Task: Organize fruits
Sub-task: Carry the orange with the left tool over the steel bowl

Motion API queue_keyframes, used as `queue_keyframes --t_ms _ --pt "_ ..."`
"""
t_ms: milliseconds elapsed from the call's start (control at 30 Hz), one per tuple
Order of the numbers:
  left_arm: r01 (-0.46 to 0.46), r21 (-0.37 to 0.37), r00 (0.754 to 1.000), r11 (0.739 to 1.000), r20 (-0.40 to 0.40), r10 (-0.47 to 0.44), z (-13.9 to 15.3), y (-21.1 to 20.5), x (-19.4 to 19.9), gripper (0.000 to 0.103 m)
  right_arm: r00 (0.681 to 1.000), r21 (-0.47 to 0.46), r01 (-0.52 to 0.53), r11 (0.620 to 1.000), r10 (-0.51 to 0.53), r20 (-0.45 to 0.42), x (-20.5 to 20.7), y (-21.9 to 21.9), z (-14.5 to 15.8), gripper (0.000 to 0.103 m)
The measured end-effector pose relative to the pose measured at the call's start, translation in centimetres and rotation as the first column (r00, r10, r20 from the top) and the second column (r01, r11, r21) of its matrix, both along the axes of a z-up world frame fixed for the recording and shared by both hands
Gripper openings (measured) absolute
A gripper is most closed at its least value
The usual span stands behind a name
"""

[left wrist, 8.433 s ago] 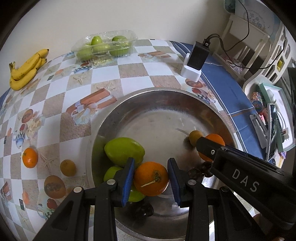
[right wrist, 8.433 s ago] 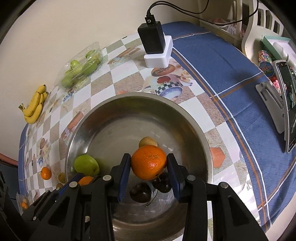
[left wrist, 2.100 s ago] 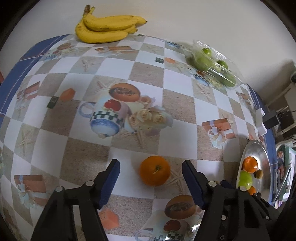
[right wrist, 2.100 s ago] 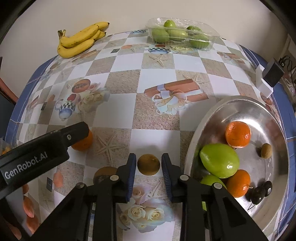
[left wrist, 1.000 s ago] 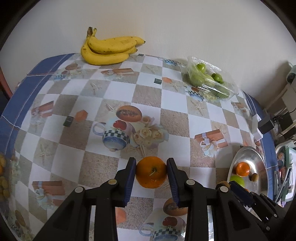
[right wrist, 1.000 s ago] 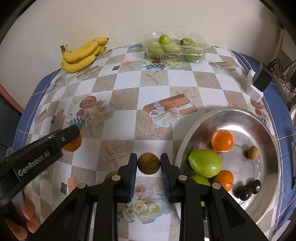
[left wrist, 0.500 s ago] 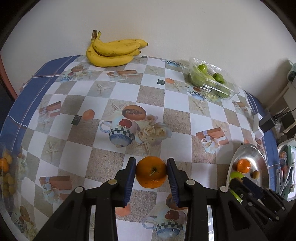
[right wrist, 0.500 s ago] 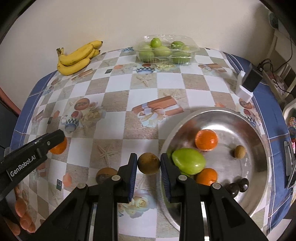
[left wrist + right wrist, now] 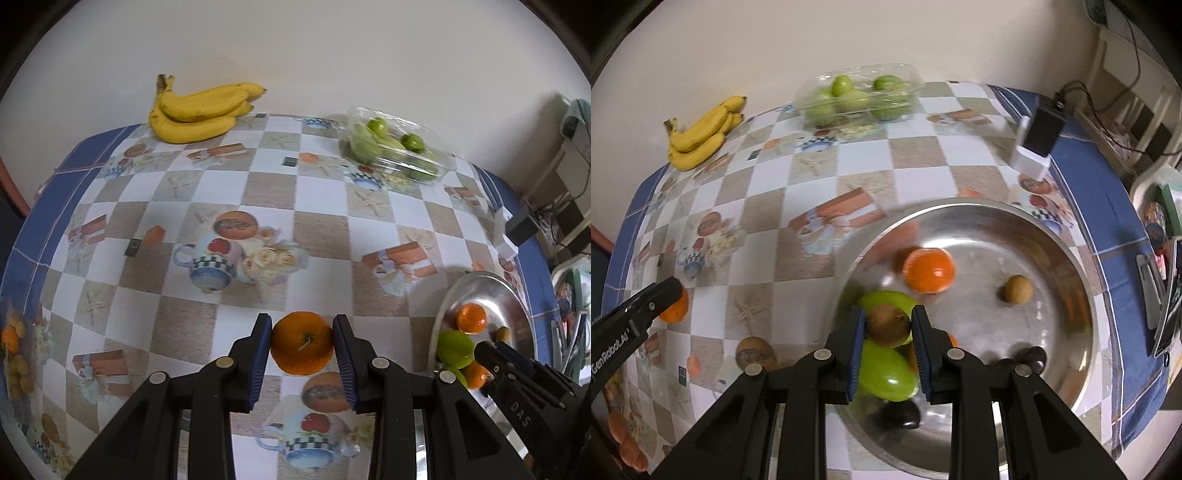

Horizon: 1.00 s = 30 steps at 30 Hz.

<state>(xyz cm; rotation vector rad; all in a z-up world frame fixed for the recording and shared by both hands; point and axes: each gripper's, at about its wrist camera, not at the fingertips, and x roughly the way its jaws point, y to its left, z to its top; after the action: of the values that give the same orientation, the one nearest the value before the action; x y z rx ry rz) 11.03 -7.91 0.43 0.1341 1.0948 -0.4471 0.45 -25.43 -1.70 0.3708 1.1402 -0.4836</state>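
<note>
Two firm, round fruits ride pinched across their middles: a glossy orange (image 9: 302, 342) in the left gripper's (image 9: 302, 352) fingers, a fuzzy brown kiwi (image 9: 888, 325) in the right gripper's (image 9: 888, 332).

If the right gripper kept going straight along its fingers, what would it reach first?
Probably the green fruit in the metal bowl, directly beyond the kiwi that the right gripper holds; depth is unclear.

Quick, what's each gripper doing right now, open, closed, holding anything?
Left gripper: closed on an orange.
Right gripper: closed on a kiwi.
</note>
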Motion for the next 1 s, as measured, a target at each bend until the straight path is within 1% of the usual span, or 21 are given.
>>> queue_keyframes --t_ms 67,267,400,500,700,800,1000 --pt "0.022 -0.003 1.000 1.000 0.000 -0.022 0.1 -0.9 -0.5 0.036 0.999 0.005 0.030 1.000 -0.030 -0.011 -0.5 -0.8 -0.2 0.027" --pt "0.104 0.003 0.995 0.995 -0.004 -0.104 0.0 -4.5 -2.6 0.036 0.996 0.001 0.078 0.997 -0.078 -0.035 -1.8 -2.8 -0.7 0.027" --pt "0.160 0.004 0.987 0.987 -0.009 -0.160 -0.1 -6.9 -4.1 0.036 0.992 0.003 0.116 0.993 -0.115 -0.042 -3.0 -4.3 -0.9 0.027" --pt "0.195 0.022 0.981 0.980 -0.003 -0.195 -0.4 -8.7 -5.4 0.037 0.989 0.002 0.142 0.990 -0.142 -0.037 -4.0 -5.4 -0.9 0.027" --pt "0.272 0.036 0.962 0.962 -0.012 -0.272 -1.1 -11.6 -7.3 0.037 0.986 -0.007 0.165 0.986 -0.166 -0.031 -5.2 -6.9 -0.8 0.027" --pt "0.300 0.038 0.954 0.953 -0.006 -0.300 -1.2 -12.6 -8.1 0.037 0.983 0.005 0.184 0.983 -0.184 -0.026 -5.9 -7.6 -0.9 0.027" --pt "0.328 0.032 0.945 0.944 -0.001 -0.328 -1.2 -13.7 -8.8 0.037 0.980 0.027 0.196 0.980 -0.195 -0.023 -6.3 -8.1 -1.2 0.027"
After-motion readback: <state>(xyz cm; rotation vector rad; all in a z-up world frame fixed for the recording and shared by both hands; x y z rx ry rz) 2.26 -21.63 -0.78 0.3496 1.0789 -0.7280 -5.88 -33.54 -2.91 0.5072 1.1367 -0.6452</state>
